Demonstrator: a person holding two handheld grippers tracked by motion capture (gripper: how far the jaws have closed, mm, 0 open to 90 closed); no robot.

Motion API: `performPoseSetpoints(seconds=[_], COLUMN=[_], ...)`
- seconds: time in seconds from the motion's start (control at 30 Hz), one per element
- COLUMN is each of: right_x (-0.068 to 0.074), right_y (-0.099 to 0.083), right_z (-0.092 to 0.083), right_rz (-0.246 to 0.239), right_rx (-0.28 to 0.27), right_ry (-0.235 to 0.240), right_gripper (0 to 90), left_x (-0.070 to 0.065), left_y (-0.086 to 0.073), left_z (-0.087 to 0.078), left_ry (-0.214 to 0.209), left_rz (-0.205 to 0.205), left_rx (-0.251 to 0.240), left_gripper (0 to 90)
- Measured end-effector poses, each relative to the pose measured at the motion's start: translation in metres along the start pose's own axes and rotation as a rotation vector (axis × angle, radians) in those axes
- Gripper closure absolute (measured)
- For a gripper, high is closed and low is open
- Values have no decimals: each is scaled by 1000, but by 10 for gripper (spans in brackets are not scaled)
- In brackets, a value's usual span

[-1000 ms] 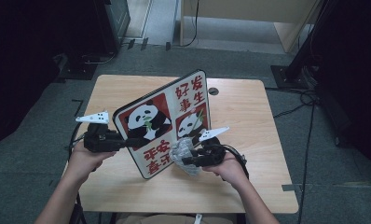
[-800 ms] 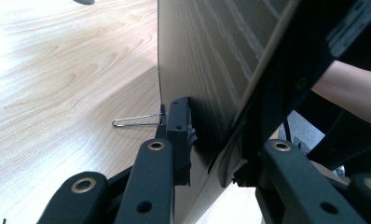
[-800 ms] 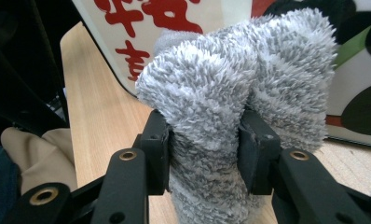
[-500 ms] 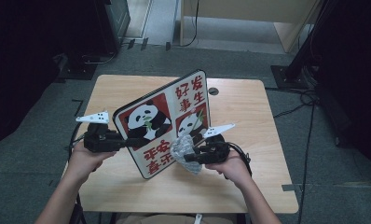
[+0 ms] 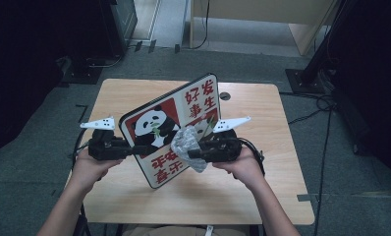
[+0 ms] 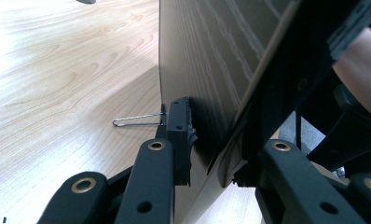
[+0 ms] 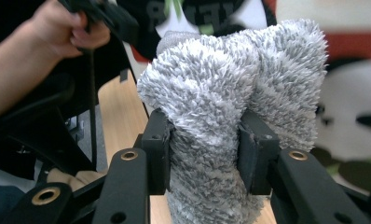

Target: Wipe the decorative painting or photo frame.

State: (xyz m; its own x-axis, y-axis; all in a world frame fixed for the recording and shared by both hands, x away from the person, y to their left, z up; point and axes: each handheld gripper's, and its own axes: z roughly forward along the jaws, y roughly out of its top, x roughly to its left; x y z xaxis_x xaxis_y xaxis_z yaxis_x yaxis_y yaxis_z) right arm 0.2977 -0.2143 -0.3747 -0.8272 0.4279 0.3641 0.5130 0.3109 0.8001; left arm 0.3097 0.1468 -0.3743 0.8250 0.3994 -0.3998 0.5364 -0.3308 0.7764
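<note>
A board (image 5: 198,101) printed with pandas and red characters stands tilted on edge over the wooden table (image 5: 262,187). My left gripper (image 5: 129,150) is shut on its left edge. In the left gripper view the jaws of the left gripper (image 6: 216,140) pinch the board's brown back (image 6: 207,60). My right gripper (image 5: 191,152) is shut on a grey fluffy cloth (image 5: 183,142), which rests against the board's printed face. The right gripper view shows the cloth (image 7: 230,79) bunched between the two pads of the right gripper (image 7: 204,149), with the board (image 7: 351,93) behind it.
A thin wire clip (image 6: 134,120) sticks out from the board's back over the table (image 6: 58,93). A round cable hole (image 5: 225,96) lies at the table's far edge. Black stands and cables (image 5: 326,105) are on the floor to the right.
The right gripper has lifted the cloth up the board's face, slightly to the left. The left gripper and the board have stayed put.
</note>
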Motion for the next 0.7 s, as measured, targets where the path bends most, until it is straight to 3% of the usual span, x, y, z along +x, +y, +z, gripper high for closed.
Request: performPoseSetpoints(seconds=[0.7], right_x=[43], right_y=[105], right_z=[-14], right_rz=[-165], right_rx=[-98], right_ry=[8], right_gripper=[612], left_x=[1], left_y=[0], left_z=[0], left_ry=[-6], left_rz=[-1], left_rx=[-2], left_gripper=[735])
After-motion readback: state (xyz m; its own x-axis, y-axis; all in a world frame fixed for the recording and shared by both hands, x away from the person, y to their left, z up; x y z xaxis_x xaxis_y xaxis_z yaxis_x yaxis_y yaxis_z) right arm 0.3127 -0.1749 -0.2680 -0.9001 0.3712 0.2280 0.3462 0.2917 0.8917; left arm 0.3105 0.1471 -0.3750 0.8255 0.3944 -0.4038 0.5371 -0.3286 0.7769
